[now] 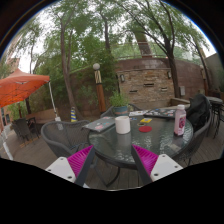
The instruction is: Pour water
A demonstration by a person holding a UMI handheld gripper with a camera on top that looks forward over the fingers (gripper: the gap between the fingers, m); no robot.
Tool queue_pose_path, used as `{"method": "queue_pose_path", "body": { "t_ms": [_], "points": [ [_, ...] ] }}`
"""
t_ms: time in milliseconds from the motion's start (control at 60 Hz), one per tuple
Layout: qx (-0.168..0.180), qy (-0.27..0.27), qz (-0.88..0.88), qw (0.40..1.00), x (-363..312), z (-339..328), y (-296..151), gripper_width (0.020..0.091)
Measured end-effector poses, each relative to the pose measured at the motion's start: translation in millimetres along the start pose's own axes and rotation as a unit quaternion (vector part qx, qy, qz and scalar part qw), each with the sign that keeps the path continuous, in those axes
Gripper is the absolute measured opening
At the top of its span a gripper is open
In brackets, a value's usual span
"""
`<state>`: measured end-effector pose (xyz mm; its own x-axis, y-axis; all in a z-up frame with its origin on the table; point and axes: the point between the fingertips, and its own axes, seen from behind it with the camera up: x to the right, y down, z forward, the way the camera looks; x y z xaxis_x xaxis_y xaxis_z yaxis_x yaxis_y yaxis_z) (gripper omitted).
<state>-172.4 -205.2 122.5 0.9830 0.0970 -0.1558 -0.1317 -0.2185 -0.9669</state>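
The tongs [112, 160] sit at the bottom centre of the frame with their two fingers spread wide apart, the pink pads [80, 158] facing each other across an open gap, and nothing is held between them. Beyond the fingers, in the middle of the frame, stands a round glass desk [120, 145] on a patio. Near its centre, a little left, a white cup [123, 125] stands upright. Towards the right of the desk stands a pink-and-white bottle [180, 121], also upright and well apart from the cup. Between the two lie a small yellow thing [147, 121] and a small red thing [144, 128], too small to make out. Papers or mats [101, 124] lie on the far left part of the desktop. Dark metal chairs [62, 138] stand around the desk. At the left of the frame is an orange parasol [20, 87]. A stone wall [150, 82] runs across the right centre behind the desk, with tall trees [110, 35] filling the upper part of the frame.
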Motion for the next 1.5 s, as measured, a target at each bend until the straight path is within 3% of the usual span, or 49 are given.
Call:
{"method": "queue_pose_path", "body": {
  "t_ms": [383,483,717,1033,1067,1117,1133,1283,1417,1500],
  "points": [
    [0.022,0.039,-0.011,0.999,33.5,8.3,-1.2,0.0816],
    [0.047,0.089,-0.011,0.995,90.5,29.9,-15.4,0.0791],
    [0.069,0.197,-0.012,0.978,263.8,77.2,-39.0,0.0800],
    [0.063,0.214,-0.086,0.971,363.2,158.2,-43.1,0.0801],
    [0.061,0.220,-0.095,0.969,369.7,166.4,-41.4,0.0779],
    [0.029,0.223,-0.102,0.969,382.5,177.1,-28.3,0.0589],
    [0.023,0.226,-0.103,0.968,380.3,178.2,-22.3,0.0574],
    [0.053,0.243,-0.119,0.961,380.2,170.1,-31.0,0.0522],
    [0.044,0.240,-0.116,0.963,371.5,166.9,-31.2,0.0455],
    [0.044,0.261,-0.163,0.951,365.6,157.2,-52.5,0.0451]
  ]
}}
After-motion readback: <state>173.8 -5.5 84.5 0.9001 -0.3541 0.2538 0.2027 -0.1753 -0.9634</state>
